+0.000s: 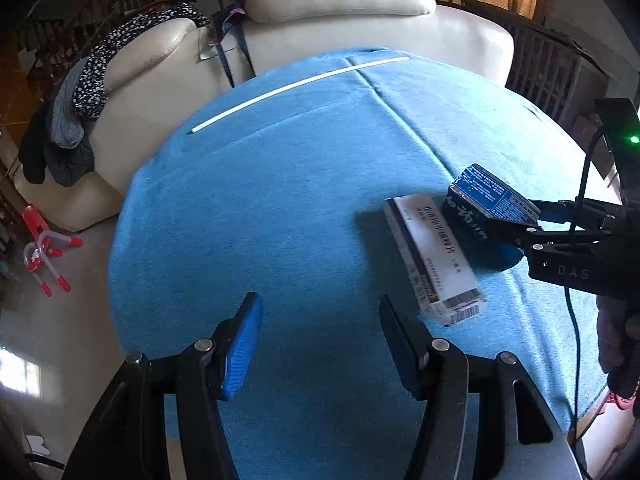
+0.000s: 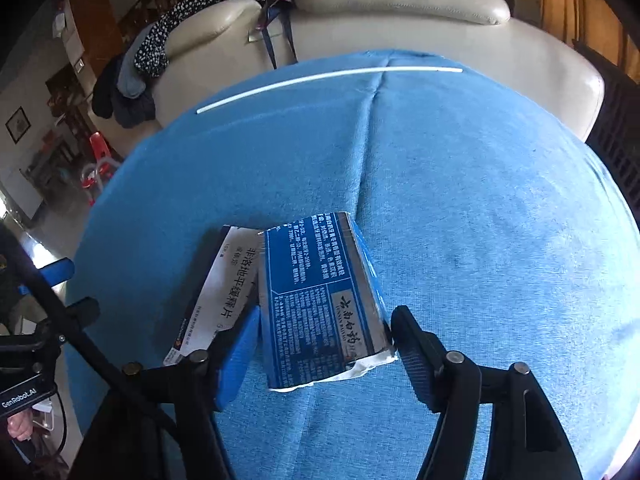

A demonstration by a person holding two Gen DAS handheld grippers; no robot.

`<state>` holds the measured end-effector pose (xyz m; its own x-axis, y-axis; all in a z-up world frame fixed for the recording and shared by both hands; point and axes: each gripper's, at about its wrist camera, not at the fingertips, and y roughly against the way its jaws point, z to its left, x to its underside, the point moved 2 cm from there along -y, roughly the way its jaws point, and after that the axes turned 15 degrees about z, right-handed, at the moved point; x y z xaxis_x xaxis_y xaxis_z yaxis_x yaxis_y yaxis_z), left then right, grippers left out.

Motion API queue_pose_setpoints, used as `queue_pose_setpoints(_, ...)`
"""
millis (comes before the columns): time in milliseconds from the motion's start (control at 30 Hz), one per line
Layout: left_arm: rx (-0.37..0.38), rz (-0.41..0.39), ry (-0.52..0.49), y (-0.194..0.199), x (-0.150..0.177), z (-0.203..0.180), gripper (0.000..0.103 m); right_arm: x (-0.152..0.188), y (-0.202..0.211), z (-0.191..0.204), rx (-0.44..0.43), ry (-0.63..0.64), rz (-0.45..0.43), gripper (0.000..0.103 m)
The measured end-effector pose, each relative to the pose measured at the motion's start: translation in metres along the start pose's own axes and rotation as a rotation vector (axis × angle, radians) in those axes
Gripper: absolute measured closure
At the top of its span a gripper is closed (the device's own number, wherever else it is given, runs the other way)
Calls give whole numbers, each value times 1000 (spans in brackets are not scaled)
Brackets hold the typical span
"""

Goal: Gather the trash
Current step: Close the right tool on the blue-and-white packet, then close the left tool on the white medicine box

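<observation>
Clamped in the right gripper (image 2: pixel 324 336) is a blue carton (image 2: pixel 316 300), white print on its face, one end torn open, tilted above the blue cloth (image 2: pixel 460 200). Just beside it lies a white medicine box (image 1: pixel 434 258), flat on the cloth. Left gripper (image 1: pixel 320 320) hovers with jaws apart, nothing between them. Farther back, a thin white straw (image 1: pixel 296 88) rests near the cream sofa (image 1: pixel 340 0).

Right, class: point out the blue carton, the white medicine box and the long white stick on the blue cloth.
blue carton (image 2: pixel 320 300): right wrist view, middle of its printed top face.
white medicine box (image 1: pixel 434 256): left wrist view, middle of its lettered face.
long white stick (image 1: pixel 300 86): left wrist view, midway along its length.
</observation>
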<state>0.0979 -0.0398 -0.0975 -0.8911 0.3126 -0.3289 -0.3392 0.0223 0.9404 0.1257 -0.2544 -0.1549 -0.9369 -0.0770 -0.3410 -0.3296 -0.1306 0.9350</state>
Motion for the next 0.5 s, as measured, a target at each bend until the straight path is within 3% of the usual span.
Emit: queue_pose_setpoints(500, 161, 101, -74, -29, -46, -67, 42, 63, 49, -49, -70, -194, -87, 38)
